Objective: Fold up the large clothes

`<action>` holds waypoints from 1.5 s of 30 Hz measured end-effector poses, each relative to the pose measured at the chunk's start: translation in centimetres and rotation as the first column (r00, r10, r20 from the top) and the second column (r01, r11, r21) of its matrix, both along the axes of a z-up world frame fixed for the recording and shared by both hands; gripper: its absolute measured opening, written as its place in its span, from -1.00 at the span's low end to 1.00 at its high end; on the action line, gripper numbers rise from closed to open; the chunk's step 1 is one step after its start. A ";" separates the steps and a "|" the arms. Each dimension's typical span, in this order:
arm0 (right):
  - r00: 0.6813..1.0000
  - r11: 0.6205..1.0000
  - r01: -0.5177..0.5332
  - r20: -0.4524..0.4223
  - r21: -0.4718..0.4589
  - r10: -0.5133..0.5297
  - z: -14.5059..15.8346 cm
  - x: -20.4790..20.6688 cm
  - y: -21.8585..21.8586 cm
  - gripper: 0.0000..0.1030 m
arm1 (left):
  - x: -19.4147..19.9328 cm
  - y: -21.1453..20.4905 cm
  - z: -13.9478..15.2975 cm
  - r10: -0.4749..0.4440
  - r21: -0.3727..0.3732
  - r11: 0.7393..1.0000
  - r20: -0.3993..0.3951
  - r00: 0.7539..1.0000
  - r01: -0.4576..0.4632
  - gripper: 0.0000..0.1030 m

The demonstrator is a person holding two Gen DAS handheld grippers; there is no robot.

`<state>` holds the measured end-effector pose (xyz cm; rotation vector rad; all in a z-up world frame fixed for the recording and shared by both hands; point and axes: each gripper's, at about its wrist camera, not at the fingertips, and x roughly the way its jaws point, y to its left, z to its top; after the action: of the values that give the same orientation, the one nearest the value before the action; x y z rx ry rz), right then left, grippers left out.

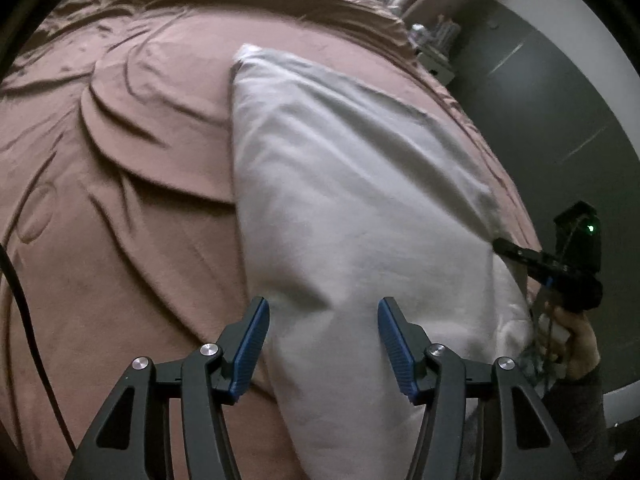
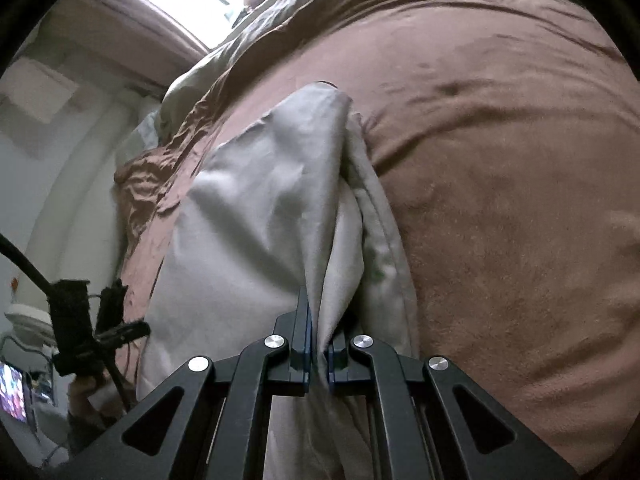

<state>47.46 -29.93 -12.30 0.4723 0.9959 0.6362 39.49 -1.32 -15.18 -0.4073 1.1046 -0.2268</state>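
One garment [image 1: 352, 208], pale grey, lies on a bed with a brown cover [image 1: 120, 208]; one end is lifted toward both tongs.

Left wrist view: left tongs [image 1: 323, 344] stand wide, blue pads either side of the cloth, neither pad clearly touching it. Only this view shows the garment's flat far corner and the right tongs [image 1: 520, 254] from outside, nipped at the cloth's right edge.

Right wrist view: right tongs [image 2: 319, 354] nearly closed, a bunched fold of the garment [image 2: 264, 216] pinched between the pads. Only here: doubled layers and hem. The left tongs [image 2: 120, 330] appear at left; their gap is too blurred to judge.
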 end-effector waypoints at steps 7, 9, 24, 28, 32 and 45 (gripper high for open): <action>1.000 0.999 -0.003 0.026 -0.052 0.005 2.7 0.8 -2.2 -0.36 | 0.8 0.3 -0.2 0.003 -0.018 1.000 0.007 1.000 -0.003 0.13; 0.999 0.999 0.006 0.040 -0.047 -0.004 3.4 0.9 -2.9 0.59 | 1.4 0.6 -0.2 0.007 -0.024 1.000 0.008 1.000 -0.007 0.13; 0.980 0.985 -0.080 -0.170 0.150 0.105 -2.1 7.3 -2.7 0.61 | 6.5 2.9 -1.3 0.076 -0.055 0.996 0.004 0.997 -0.075 0.16; 0.973 0.979 -0.116 -0.178 0.166 0.146 -2.0 9.9 -1.3 0.51 | 8.4 3.2 -1.6 0.070 -0.040 0.997 0.004 0.998 -0.070 0.17; 0.960 0.973 -0.148 -0.209 0.178 0.185 -3.0 12.6 -0.1 0.28 | 10.1 3.9 -2.1 0.072 -0.044 0.996 -0.002 0.997 -0.072 0.17; 0.967 0.976 -0.190 -0.149 0.105 0.204 -1.9 13.9 1.9 -0.52 | 12.7 4.0 -3.0 0.110 -0.045 0.993 -0.005 0.994 -0.110 -0.11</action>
<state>61.34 -28.05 -14.20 0.5133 1.1792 0.8346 52.16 2.71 -18.14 -0.5069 1.0774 -0.1542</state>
